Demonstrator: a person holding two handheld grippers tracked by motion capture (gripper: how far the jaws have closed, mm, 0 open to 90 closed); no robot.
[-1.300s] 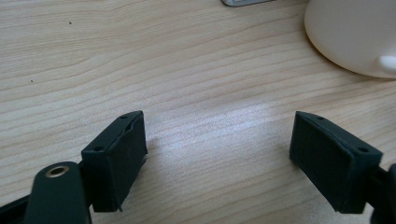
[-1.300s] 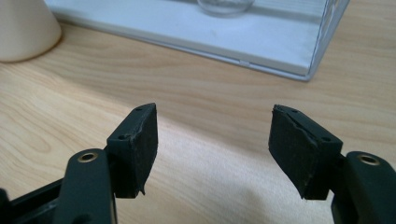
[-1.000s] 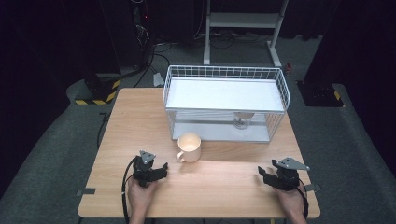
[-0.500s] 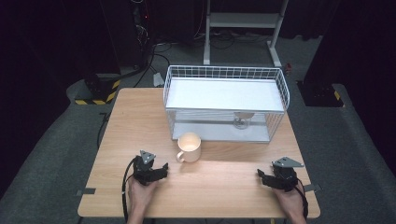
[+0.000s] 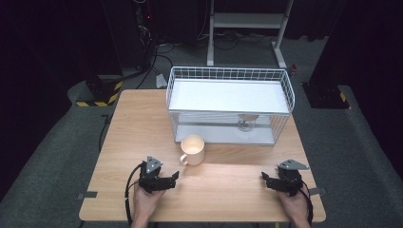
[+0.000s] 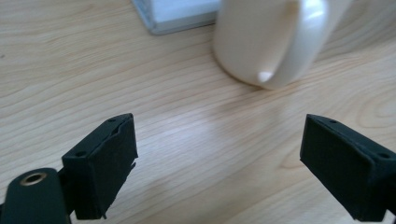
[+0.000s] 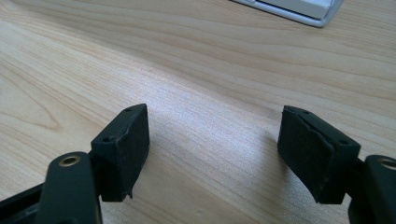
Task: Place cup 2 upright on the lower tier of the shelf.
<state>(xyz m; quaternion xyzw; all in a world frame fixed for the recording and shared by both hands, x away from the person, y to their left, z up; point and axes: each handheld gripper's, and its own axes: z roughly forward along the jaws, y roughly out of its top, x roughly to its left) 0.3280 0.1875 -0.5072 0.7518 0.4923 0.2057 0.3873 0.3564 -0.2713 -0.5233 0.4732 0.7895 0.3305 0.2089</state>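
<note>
**Insp. A:** Mug (image 5: 192,149), cream ceramic, upright on wooden table (image 5: 119,142), just in front of white wire basket (image 5: 230,76). Handle faces near-left, toward left gripper (image 5: 172,177). Confirm?

**Insp. B:** Confirmed. In left gripper view the mug (image 6: 271,37) sits ahead and to the right of the jaws, handle toward camera, apart from both pads. Nothing betw. jaws, bare wood only.

**Insp. A:** Jaw state, left?

**Insp. B:** Wide apart; have just been opening. Gripper low over table, near edge, person's hand behind it.

**Insp. A:** Right gripper (image 5: 266,179)?

**Insp. B:** Near table's right front corner, well apart from mug. Jaws spread, also just been opening, nothing betw. them. Right gripper view: bare wood grain, corner of basket's base (image 7: 299,11) at top.

**Insp. A:** Basket contents?

**Insp. B:** One small stemmed glass item (image 5: 246,122) under the basket's white shelf, right of centre. Too small to ID further.
</note>
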